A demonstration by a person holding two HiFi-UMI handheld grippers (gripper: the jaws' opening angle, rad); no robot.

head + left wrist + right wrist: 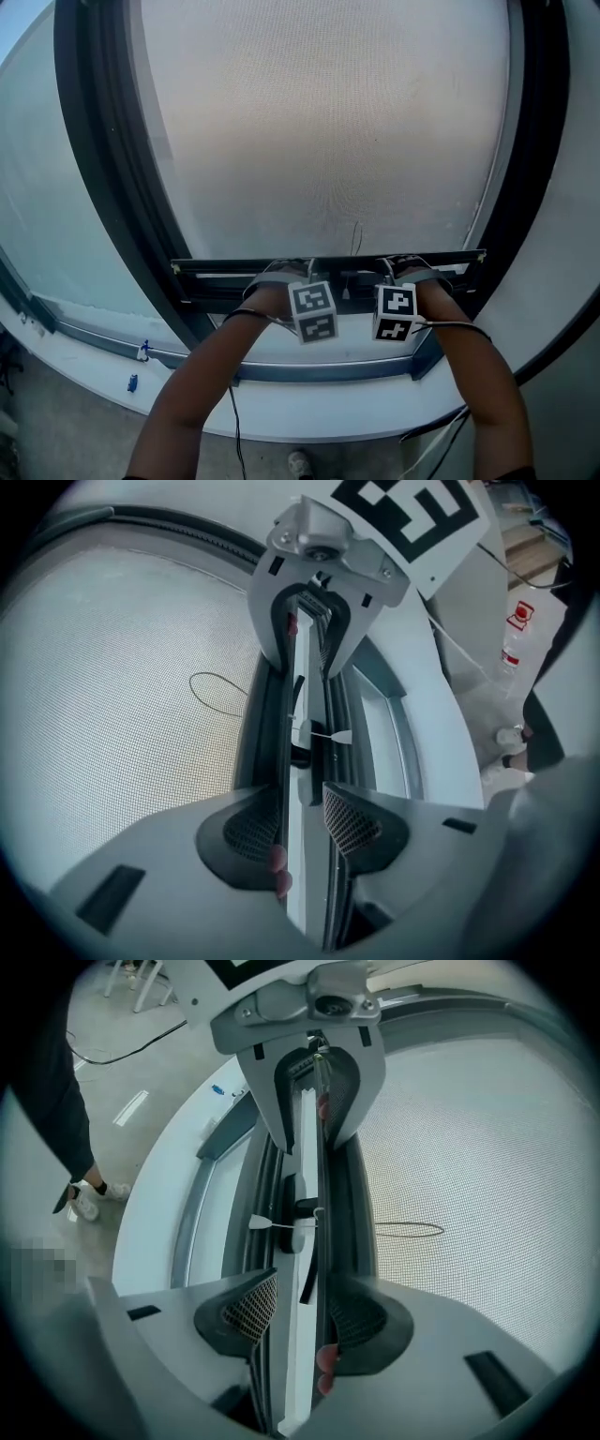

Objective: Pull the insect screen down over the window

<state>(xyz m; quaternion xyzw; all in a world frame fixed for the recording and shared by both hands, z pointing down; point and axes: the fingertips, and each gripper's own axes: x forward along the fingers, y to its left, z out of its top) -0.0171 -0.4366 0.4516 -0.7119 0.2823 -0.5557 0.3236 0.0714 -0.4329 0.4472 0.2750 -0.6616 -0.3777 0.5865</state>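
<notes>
gripping the bottom bar [216, 270] of the insect screen [319, 131] with both grippers.
the left gripper [302, 803] is clamping its two mesh-faced pads on the bottom bar, which is running edge-on between the jaws; the right gripper [298, 1302] is holding the same bar in the same way, further toward its right end. the insect screen is hanging taut above the bar, covering most of the window, with a thin cord loop [220, 694] lying against the mesh. the bar is sitting low in the dark window frame [103, 169], above the white sill [309, 412].
</notes>
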